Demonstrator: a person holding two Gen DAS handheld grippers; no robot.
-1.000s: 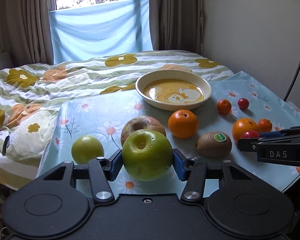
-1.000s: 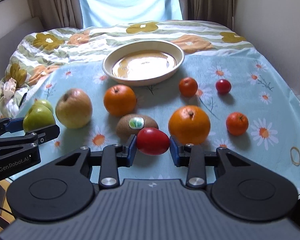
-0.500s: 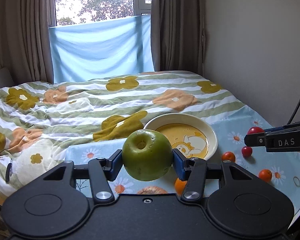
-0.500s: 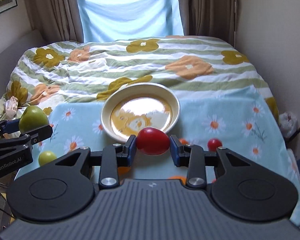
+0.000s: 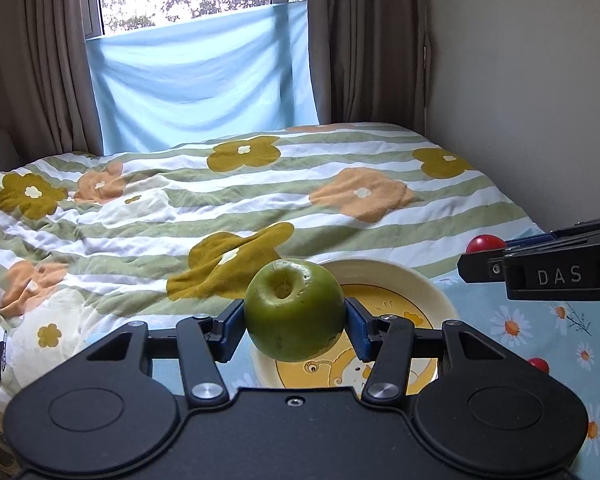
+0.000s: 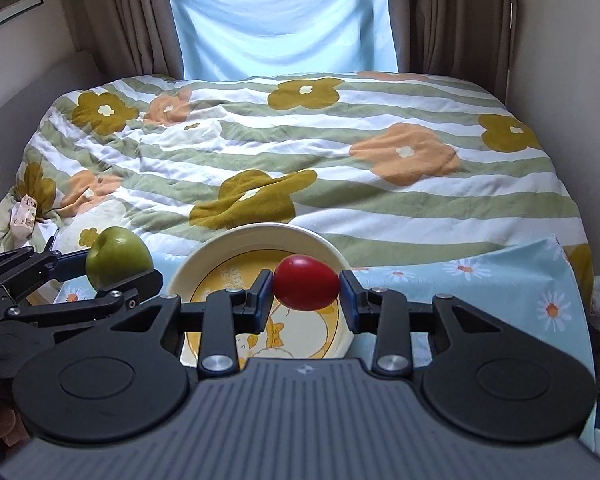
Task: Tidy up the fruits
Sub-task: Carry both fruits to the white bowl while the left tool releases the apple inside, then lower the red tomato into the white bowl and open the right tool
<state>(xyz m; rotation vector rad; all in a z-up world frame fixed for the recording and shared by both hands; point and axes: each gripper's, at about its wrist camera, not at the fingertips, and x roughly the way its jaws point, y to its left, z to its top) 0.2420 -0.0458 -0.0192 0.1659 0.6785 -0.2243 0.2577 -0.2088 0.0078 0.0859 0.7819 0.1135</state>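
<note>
My left gripper (image 5: 295, 322) is shut on a green apple (image 5: 294, 310) and holds it in the air over the near rim of the cream bowl (image 5: 440, 300) with a yellow cartoon base. My right gripper (image 6: 306, 290) is shut on a red tomato (image 6: 306, 288) and holds it above the same bowl (image 6: 204, 260). In the right wrist view the left gripper with the apple (image 6: 118, 258) is just left of the bowl. In the left wrist view the right gripper (image 5: 540, 270) with the tomato (image 5: 484, 244) is at the right.
The bowl stands on a light blue daisy cloth (image 5: 540, 328) at the bed's near end. A small red fruit (image 5: 539, 365) lies on the cloth right of the bowl. The flowered quilt (image 6: 300, 140) stretches back to the curtained window. A wall runs along the right.
Both grippers have risen and moved forward with their fruit, from low among the fruits on the cloth to above the bowl. The other fruits have dropped out of view.
</note>
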